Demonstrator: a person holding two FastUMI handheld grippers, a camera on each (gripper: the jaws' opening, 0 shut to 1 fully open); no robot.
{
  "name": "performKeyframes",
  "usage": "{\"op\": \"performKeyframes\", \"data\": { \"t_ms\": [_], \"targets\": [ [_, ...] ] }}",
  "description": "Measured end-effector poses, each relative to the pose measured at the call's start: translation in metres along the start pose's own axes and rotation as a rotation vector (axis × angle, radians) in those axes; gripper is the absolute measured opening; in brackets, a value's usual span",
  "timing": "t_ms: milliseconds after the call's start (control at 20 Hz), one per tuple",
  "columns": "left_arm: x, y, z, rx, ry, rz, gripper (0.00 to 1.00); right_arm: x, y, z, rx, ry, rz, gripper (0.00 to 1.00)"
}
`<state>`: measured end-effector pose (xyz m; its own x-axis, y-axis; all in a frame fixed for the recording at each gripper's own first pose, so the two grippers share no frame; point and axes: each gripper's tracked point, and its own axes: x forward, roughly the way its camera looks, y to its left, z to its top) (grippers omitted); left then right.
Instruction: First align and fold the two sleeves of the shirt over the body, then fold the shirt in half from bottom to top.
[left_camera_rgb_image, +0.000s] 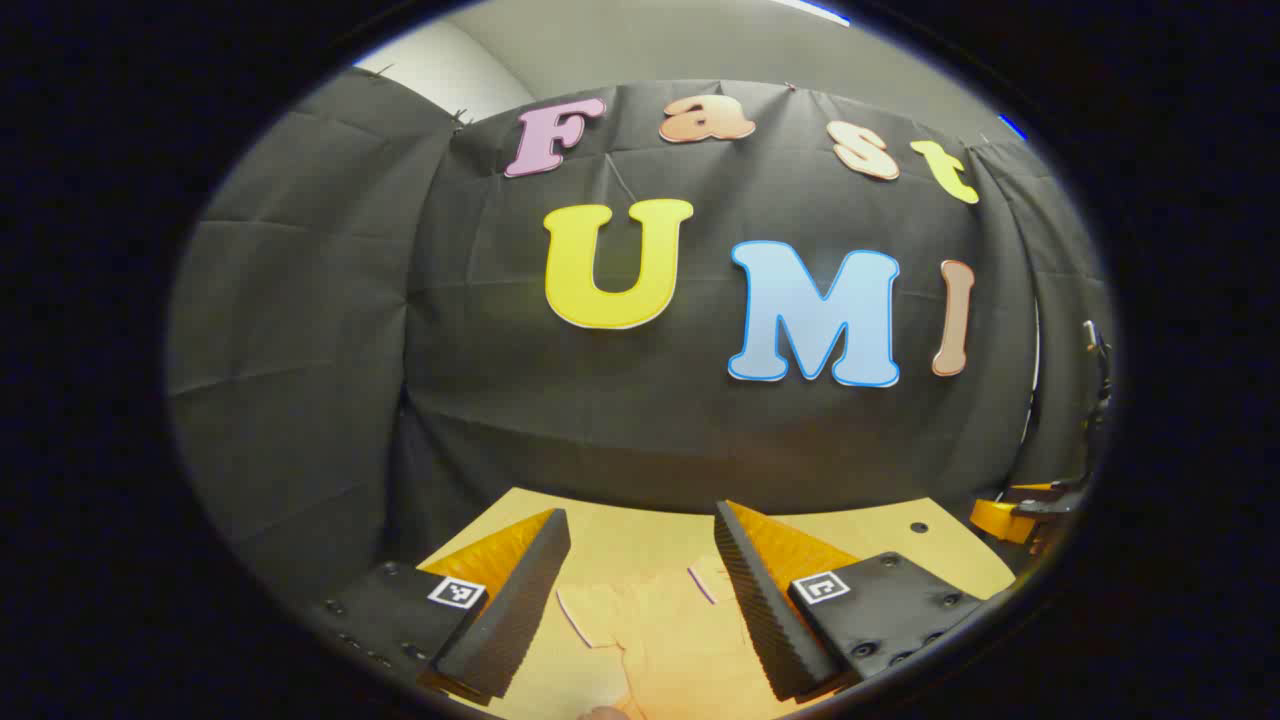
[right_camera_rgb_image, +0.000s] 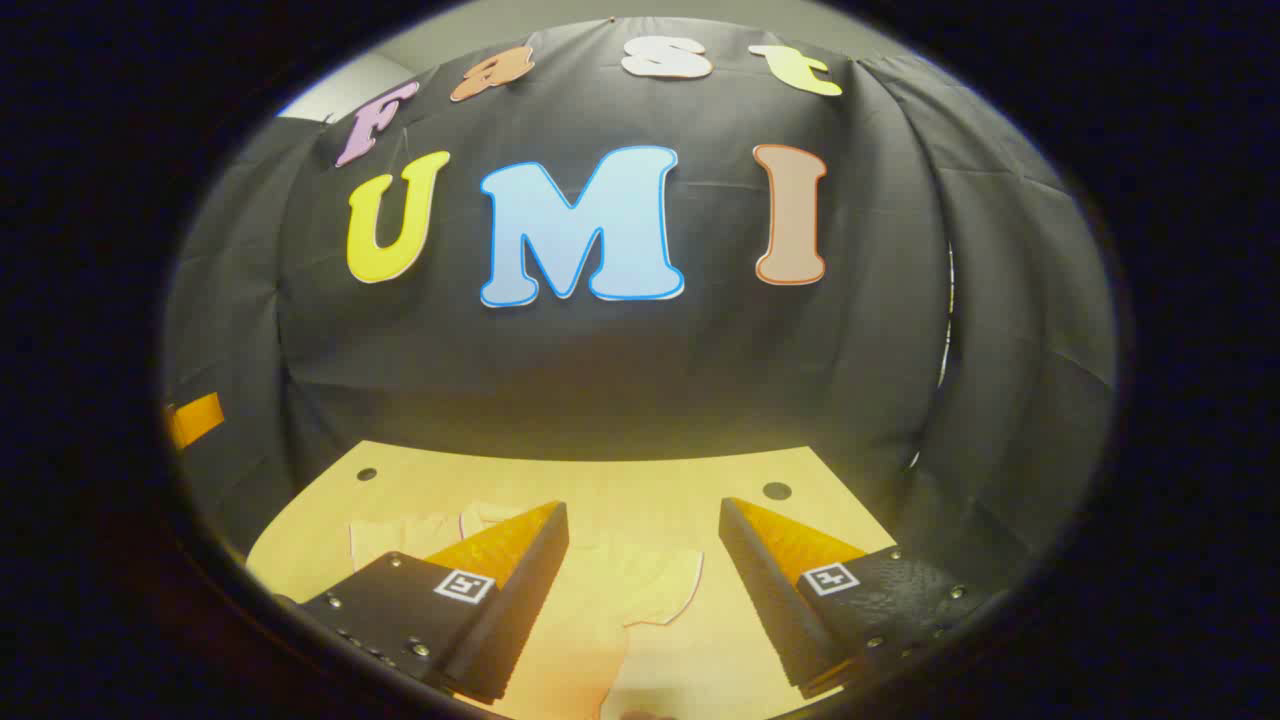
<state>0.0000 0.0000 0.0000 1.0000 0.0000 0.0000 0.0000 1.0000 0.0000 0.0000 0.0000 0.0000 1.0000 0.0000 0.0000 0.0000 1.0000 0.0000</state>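
While we held both grippers above the table (right_camera_rgb_image: 330, 520), their jaws gaped wide, empty. The left gripper (left_camera_rgb_image: 640, 590) and right gripper (right_camera_rgb_image: 640, 580) hovered over the shirt (right_camera_rgb_image: 610, 580).

Test booth, not a home: black cloth wall (right_camera_rgb_image: 620, 370) wraps a bare wooden table (right_camera_rgb_image: 620, 470); plain grey room wall (left_camera_rgb_image: 640, 50) shows above.

The left tool (left_camera_rgb_image: 640, 590) hangs with fingers spread wide above a pale cream cloth shirt (left_camera_rgb_image: 655, 630) (sleeve edges showing) lying flat on the light wooden table (left_camera_rgb_image: 890, 530).
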Motion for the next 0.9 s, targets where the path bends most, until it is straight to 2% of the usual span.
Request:
{"op": "performKeyframes", "data": {
  "t_ms": [700, 900],
  "targets": [
    [0.004, 0.003, -0.002, 0.024, 0.007, 0.045, 0.94, 0.036, 0.005, -0.026, 0.021, 0.072, 0.043, 0.96],
    [0.004, 0.002, -0.004, 0.022, 0.016, 0.051, 0.95, 0.059, -0.004, -0.051, 0.024, 0.150, 0.023, 0.96]
  ]
}}
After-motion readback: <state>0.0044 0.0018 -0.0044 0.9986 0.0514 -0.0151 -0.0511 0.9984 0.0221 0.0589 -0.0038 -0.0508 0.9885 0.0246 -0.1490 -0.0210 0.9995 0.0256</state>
